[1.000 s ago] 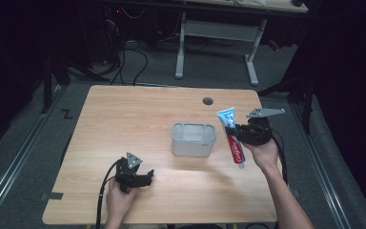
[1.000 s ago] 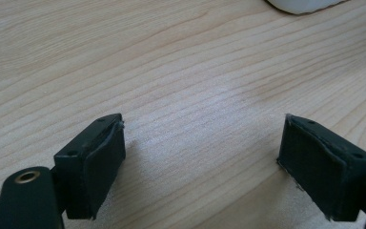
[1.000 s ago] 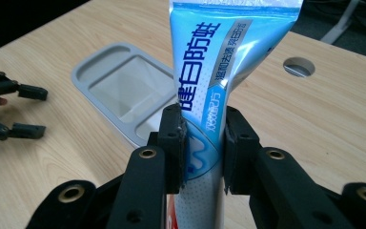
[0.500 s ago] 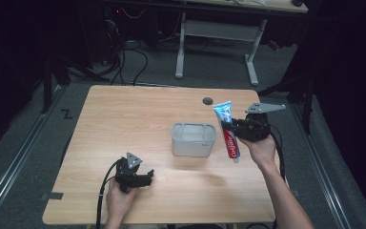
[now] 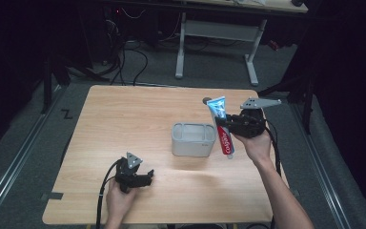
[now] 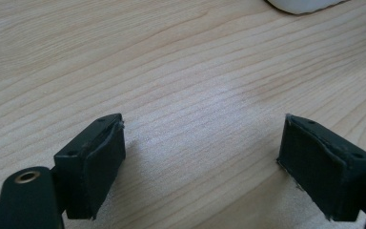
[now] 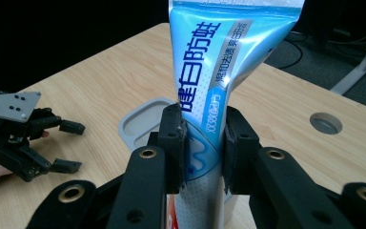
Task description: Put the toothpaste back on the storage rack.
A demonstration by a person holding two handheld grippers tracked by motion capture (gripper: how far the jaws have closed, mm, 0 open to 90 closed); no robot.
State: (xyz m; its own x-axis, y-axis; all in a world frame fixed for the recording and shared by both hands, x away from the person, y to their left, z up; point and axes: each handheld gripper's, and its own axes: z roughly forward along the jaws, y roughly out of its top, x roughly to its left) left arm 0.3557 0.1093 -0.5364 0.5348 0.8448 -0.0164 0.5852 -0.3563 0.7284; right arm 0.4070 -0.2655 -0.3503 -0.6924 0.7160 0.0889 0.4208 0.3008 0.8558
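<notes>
A blue, white and red toothpaste tube (image 5: 218, 109) hangs upright above the table, crimped end up, just right of a grey open-topped box (image 5: 193, 126). My right gripper (image 5: 224, 123) is shut on the tube's middle. In the right gripper view the two pads pinch the tube (image 7: 219, 57) from both sides, with the box (image 7: 140, 119) behind it. My left gripper (image 5: 145, 177) rests on the wooden table (image 5: 138, 114) near the front left, held by a hand. In the left gripper view its jaws stand wide open over bare wood (image 6: 202, 157), nothing between them.
A round cable hole (image 5: 207, 100) sits in the tabletop behind the tube. The box's pale corner (image 6: 305, 5) shows at the top of the left gripper view. Beyond the table stand a white desk frame (image 5: 181, 47) and floor cables.
My right gripper has lifted the tube and carried it a little left, toward the box. The left gripper has stayed where it was.
</notes>
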